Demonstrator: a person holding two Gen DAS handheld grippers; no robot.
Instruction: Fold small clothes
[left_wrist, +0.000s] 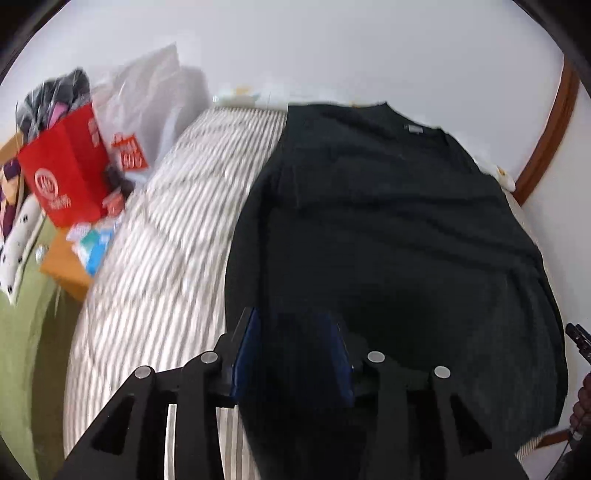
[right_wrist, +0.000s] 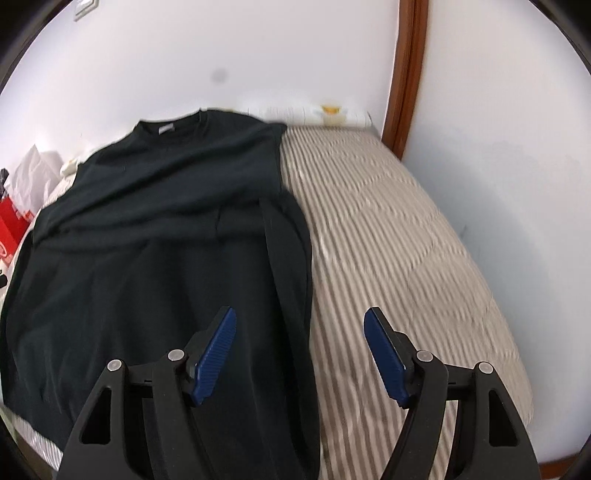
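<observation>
Black T-shirt lies flat on the striped mattress, sleeves folded inward. Left gripper partly spread, nothing pinched; right gripper spread wide over the shirt's edge, empty.

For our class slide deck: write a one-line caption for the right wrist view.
Open right gripper above a dark shirt with both sides folded in, on a striped mattress.
</observation>
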